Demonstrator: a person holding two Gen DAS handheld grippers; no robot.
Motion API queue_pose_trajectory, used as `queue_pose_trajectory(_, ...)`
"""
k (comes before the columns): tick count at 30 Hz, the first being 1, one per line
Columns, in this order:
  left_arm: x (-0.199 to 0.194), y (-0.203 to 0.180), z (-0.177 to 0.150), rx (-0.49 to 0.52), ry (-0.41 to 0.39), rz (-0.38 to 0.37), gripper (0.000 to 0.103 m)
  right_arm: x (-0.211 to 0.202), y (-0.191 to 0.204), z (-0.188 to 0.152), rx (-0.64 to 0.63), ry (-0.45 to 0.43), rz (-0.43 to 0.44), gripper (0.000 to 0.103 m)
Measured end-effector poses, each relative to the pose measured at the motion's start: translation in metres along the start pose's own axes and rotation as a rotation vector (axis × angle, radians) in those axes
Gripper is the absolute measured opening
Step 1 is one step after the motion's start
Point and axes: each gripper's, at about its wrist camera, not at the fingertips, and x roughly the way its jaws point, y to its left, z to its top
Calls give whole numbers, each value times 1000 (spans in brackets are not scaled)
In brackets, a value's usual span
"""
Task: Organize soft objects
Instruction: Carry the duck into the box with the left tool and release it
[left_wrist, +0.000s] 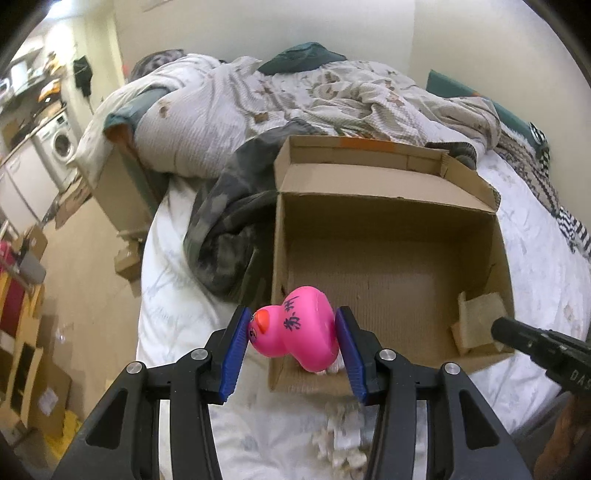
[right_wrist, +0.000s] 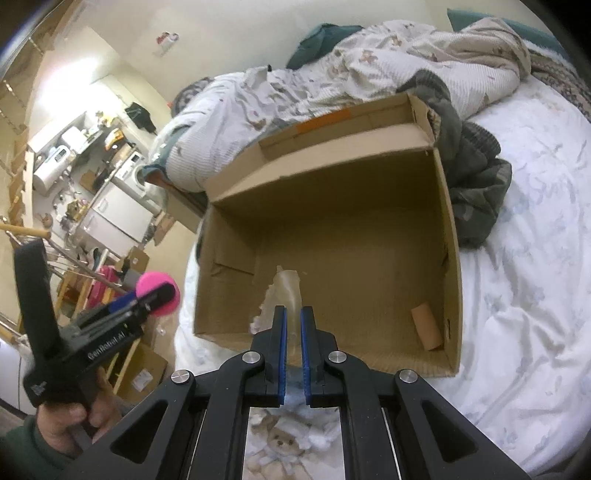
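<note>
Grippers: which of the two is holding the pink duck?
The left gripper. Its blue pads squeeze the pink duck by the cardboard box; the right gripper pinches a pale, crinkly piece instead.

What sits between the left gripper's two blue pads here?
A pink rubber duck, clamped between the left gripper's pads above the cardboard box's near corner, in the left wrist view.

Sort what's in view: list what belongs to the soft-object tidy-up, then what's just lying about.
Belongs to the job:
- pink rubber duck, clamped in the left gripper
- thin translucent piece, pinched in the right gripper
- open cardboard box on the bed

Just lying about:
- cardboard tube inside the box
- camouflage garment beside the box
- rumpled duvet
- washing machine
</note>
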Motion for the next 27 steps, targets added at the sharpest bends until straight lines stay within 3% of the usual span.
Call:
queue_pose_trajectory(7, 35, 0, -8, 2, 16, -27, 44, 28, -11, -4, 15, 61, -50, 9)
queue_pose_trajectory(11, 47, 7, -8, -44, 36, -25, 44, 35, -13, -6, 5, 82, -66, 9)
queue_pose_trajectory(22, 51, -28, -11, 80, 18, -86, 44, 49, -21, -8, 32, 129, -107, 9)
queue_pose_trajectory(27, 64, -33, -16, 107, 73, -77, 44, 47, -27, -8, 31, 136, -128, 9)
